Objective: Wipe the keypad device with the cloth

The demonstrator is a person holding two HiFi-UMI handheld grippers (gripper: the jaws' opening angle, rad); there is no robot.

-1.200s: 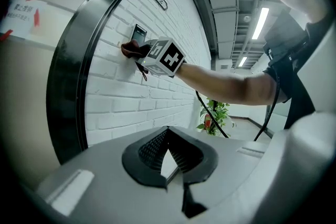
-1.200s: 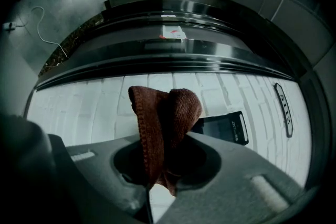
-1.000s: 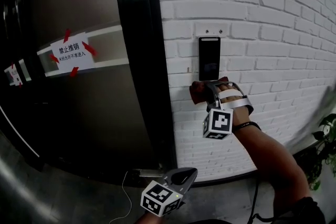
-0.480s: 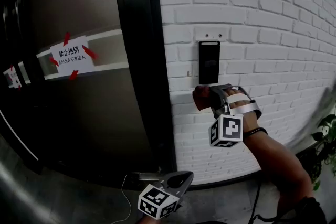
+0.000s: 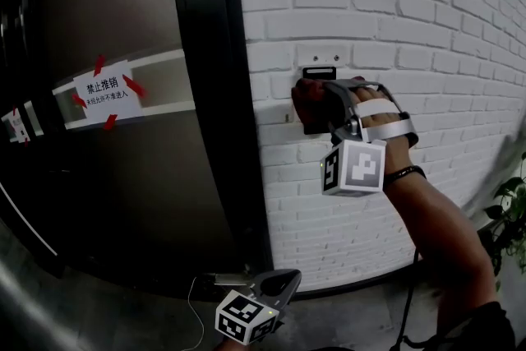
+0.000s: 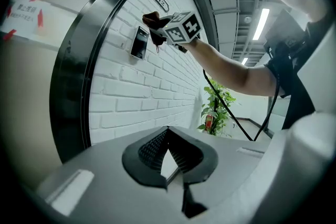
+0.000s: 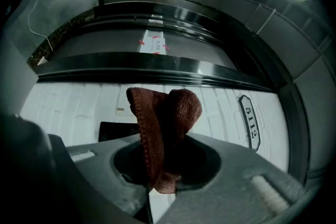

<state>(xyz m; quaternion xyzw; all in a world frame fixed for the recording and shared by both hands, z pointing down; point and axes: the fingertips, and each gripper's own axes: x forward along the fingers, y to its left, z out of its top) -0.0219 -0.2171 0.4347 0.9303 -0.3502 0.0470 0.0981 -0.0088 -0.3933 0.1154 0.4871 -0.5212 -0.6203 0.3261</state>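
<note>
A black keypad device [image 5: 311,126] hangs on the white brick wall [image 5: 427,37]. Only its top edge and lower part show in the head view. My right gripper [image 5: 319,97] is shut on a dark red cloth [image 5: 301,91] and holds it against the keypad's upper half. In the right gripper view the cloth [image 7: 164,123] sticks up from the jaws, with the keypad [image 7: 116,130] just behind it to the left. My left gripper [image 5: 278,284] hangs low near the floor, shut and holding nothing. From it I see the keypad [image 6: 139,43] and the cloth [image 6: 151,19] far above.
A black door frame [image 5: 205,94] stands left of the keypad. The door beside it carries a taped paper notice [image 5: 105,88]. A room number plate [image 7: 248,119] is on the wall farther along. A potted plant [image 5: 511,210] stands at the right, and a thin cable [image 5: 194,300] lies on the floor.
My right gripper has risen with the cloth from below the keypad up onto its upper half. The left gripper has stayed low.
</note>
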